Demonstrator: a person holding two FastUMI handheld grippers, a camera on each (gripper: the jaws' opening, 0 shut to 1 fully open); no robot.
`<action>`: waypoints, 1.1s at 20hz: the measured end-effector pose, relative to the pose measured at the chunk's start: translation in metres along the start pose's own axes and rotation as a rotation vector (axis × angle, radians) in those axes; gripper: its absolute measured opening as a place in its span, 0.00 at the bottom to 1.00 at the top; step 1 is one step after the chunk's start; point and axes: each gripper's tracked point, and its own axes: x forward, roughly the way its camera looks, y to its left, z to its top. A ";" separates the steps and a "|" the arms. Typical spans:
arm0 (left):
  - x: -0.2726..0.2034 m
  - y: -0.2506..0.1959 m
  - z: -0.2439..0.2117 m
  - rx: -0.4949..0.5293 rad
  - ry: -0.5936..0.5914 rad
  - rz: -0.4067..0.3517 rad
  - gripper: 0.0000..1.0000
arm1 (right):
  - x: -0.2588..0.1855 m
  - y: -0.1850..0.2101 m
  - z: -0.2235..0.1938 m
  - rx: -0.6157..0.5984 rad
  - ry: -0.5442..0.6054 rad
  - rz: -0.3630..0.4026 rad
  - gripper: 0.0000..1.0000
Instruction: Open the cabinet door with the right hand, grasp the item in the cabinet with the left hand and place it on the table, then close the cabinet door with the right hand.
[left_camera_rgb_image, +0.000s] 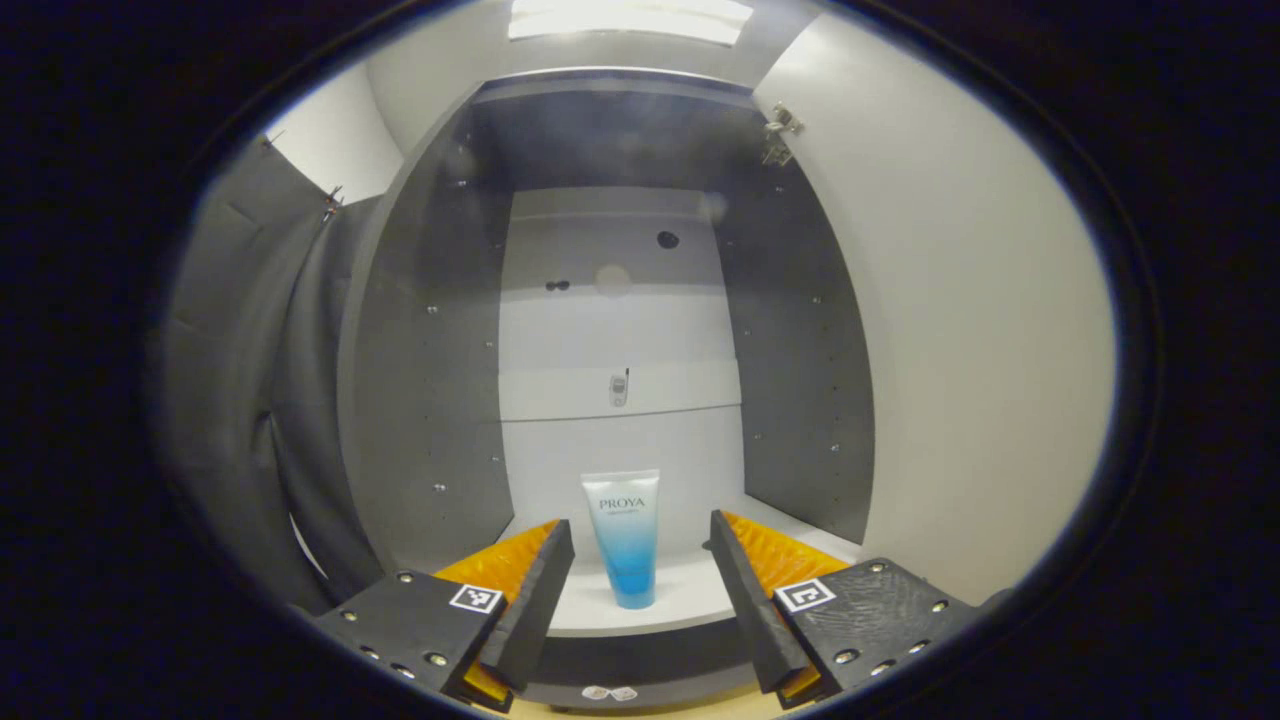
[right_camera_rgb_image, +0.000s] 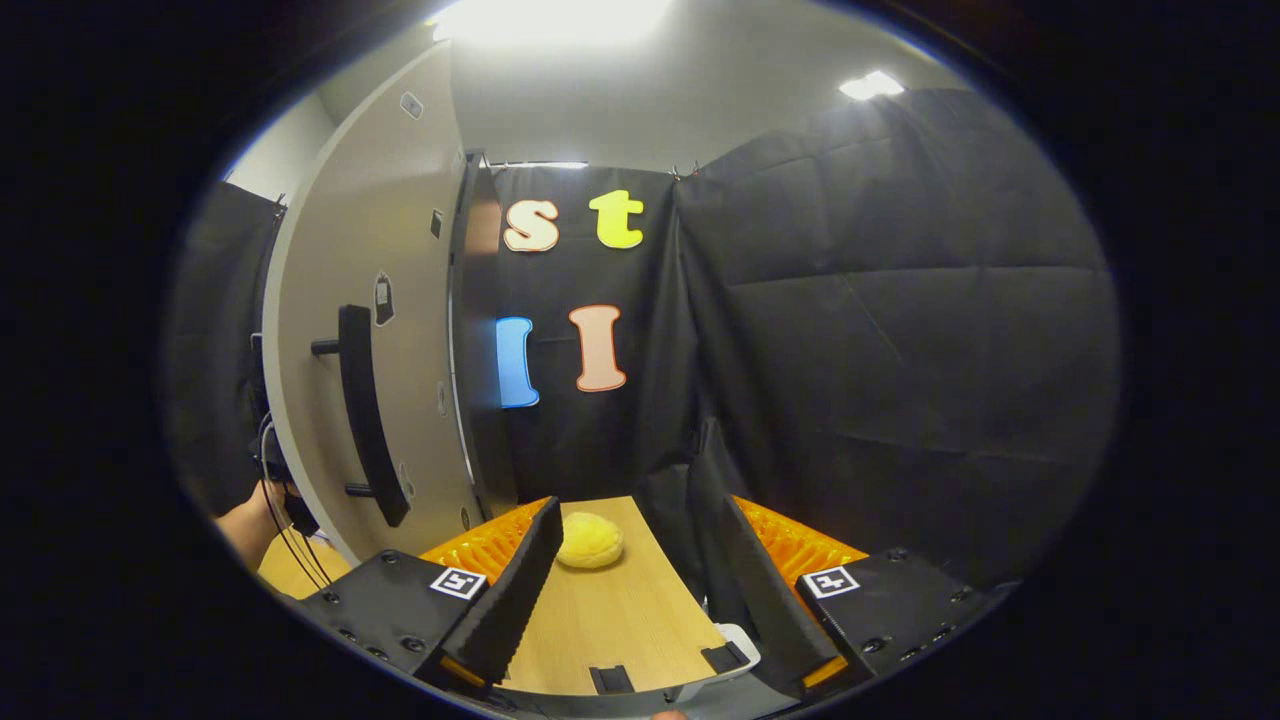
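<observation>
Cabinet (left_camera_rgb_image: 430, 400) open, door (left_camera_rgb_image: 960, 330) swung right. Tube (left_camera_rgb_image: 624, 537) stands cap-down on cabinet floor, near front edge, centred. I judge it light, soft-walled, slick plastic (squeezes if pinched hard); I'd grip mid-body, across flat faces. Left gripper (left_camera_rgb_image: 640, 575) spread wide, empty, fingers flanking tube, not touching. Right gripper (right_camera_rgb_image: 635, 580) also parted, holding nothing, over wooden table (right_camera_rgb_image: 610, 620); door handle (right_camera_rgb_image: 365, 410) at its left, yellow round object (right_camera_rgb_image: 590, 540) far on table.
</observation>
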 end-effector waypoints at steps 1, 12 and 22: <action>0.009 0.001 -0.003 0.004 0.003 0.006 0.83 | 0.003 -0.002 -0.004 0.005 0.011 -0.003 0.96; 0.057 0.013 -0.041 -0.081 0.100 0.033 0.52 | 0.041 -0.005 -0.029 0.030 0.078 0.016 0.99; -0.005 0.019 -0.018 -0.038 0.031 -0.010 0.50 | 0.069 0.018 -0.034 0.035 0.082 0.119 0.99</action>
